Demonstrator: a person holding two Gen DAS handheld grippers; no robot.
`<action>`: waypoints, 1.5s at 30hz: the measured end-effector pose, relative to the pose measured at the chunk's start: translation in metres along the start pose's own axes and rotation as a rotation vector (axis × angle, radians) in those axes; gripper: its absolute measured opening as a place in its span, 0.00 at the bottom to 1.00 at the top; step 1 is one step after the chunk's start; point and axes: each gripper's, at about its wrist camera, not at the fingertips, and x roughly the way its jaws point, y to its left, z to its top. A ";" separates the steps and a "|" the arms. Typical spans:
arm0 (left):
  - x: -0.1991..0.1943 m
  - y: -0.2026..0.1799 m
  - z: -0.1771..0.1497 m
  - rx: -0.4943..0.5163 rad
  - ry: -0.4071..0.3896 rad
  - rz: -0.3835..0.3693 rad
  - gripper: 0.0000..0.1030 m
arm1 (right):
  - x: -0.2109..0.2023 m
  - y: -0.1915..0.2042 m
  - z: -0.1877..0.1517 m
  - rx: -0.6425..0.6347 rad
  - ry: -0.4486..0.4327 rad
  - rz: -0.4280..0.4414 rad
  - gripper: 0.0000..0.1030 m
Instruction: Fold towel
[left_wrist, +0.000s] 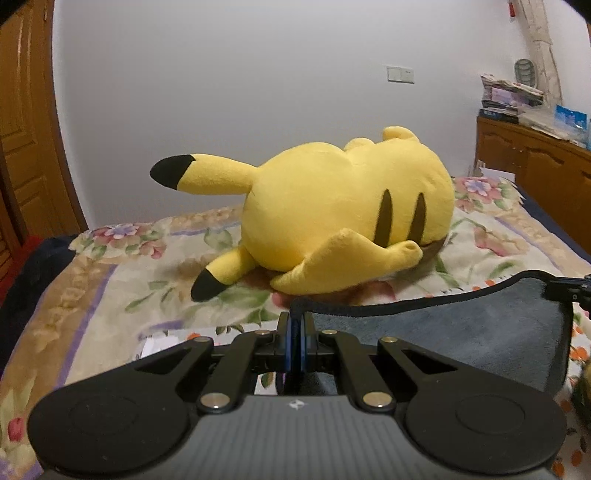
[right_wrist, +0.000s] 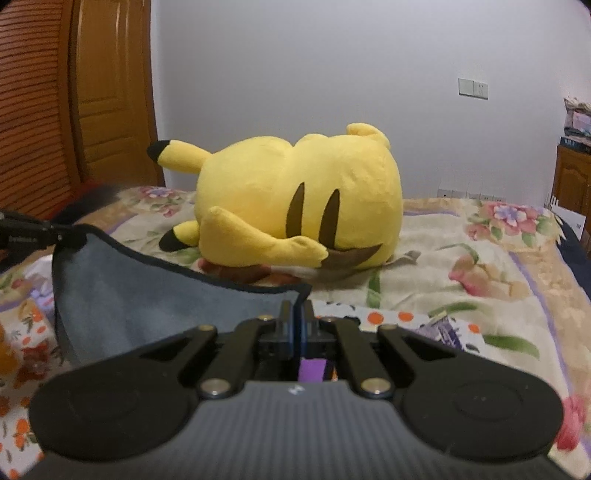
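A grey towel (left_wrist: 480, 328) with a dark hem hangs lifted above the bed, stretched between my two grippers. My left gripper (left_wrist: 295, 314) is shut on the towel's left top corner. The right gripper (left_wrist: 569, 290) shows at the far right of the left wrist view, pinching the other corner. In the right wrist view my right gripper (right_wrist: 298, 308) is shut on the towel's (right_wrist: 147, 299) right top corner, and the left gripper (right_wrist: 37, 232) shows at the far left holding the opposite corner. The top hem sags between them.
A large yellow Pikachu plush (left_wrist: 332, 214) lies on the floral bedspread (left_wrist: 110, 295) just beyond the towel; it also shows in the right wrist view (right_wrist: 295, 206). A wooden door (right_wrist: 110, 92) is at left, a wooden cabinet (left_wrist: 535, 166) with stacked papers at right.
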 end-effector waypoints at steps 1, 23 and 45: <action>0.003 0.000 0.001 0.002 -0.002 0.006 0.06 | 0.004 -0.001 0.001 -0.002 0.001 -0.005 0.04; 0.082 -0.021 -0.004 0.026 0.062 0.098 0.07 | 0.078 0.004 -0.010 -0.041 0.084 -0.083 0.04; 0.075 -0.044 -0.021 0.062 0.106 0.052 0.67 | 0.055 0.019 -0.023 -0.028 0.122 -0.077 0.57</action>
